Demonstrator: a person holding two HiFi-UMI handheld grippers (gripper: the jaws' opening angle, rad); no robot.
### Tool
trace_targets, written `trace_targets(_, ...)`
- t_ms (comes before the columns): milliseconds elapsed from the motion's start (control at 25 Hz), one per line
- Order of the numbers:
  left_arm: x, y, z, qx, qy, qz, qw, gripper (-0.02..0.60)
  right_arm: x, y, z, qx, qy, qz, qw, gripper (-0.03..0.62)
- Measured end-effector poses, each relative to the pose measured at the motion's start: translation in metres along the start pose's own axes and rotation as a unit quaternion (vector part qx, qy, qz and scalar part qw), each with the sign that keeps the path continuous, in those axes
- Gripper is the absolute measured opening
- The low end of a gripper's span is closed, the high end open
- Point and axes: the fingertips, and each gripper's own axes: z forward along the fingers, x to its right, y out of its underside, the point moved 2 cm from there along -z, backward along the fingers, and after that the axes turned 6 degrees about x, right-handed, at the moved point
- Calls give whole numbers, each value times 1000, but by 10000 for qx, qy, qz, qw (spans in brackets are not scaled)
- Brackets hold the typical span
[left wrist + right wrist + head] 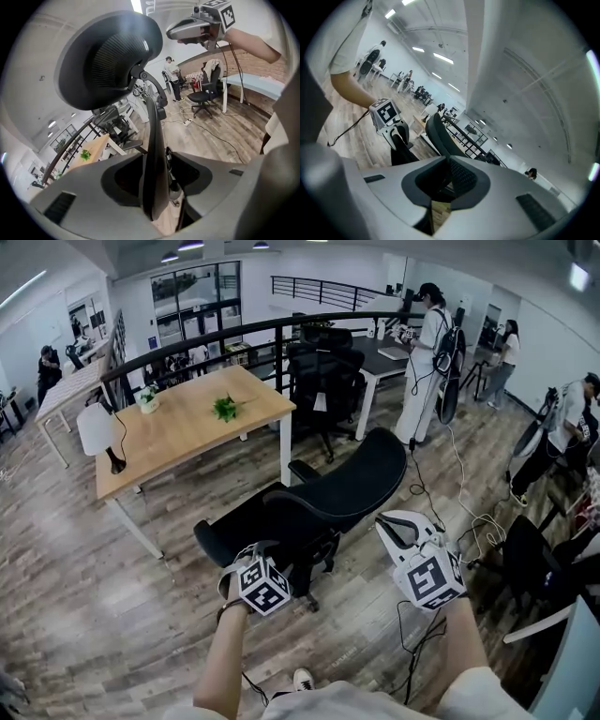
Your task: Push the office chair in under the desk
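A black mesh office chair (328,488) stands on the wood floor, a step away from the wooden desk (187,423), with its back leaning toward me. My left gripper (253,551) is low at the chair's rear. In the left gripper view its wide-set jaws (157,187) close on the thin black back frame (154,140). My right gripper (394,526) is at the upper edge of the chair's back. Its jaws (449,161) stand nearly together, with the mesh edge (438,136) running in between them.
On the desk are a white lamp (98,432) and a small plant (225,409). Another black chair (323,381) and a dark desk (384,357) stand behind. People (427,362) stand at the right, with cables (469,521) across the floor and a dark chair (534,559) nearby.
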Motion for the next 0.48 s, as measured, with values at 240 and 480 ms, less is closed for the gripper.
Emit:
trace_targets(240,4,1,9,-106,276,-23,9996,213,-7,-6,11,-165,-444,-730,9962,172)
trace_targets(480,3,3,14,-142,287,34,9995,183,-8,1,28,-422,-352,-1445,9880,189)
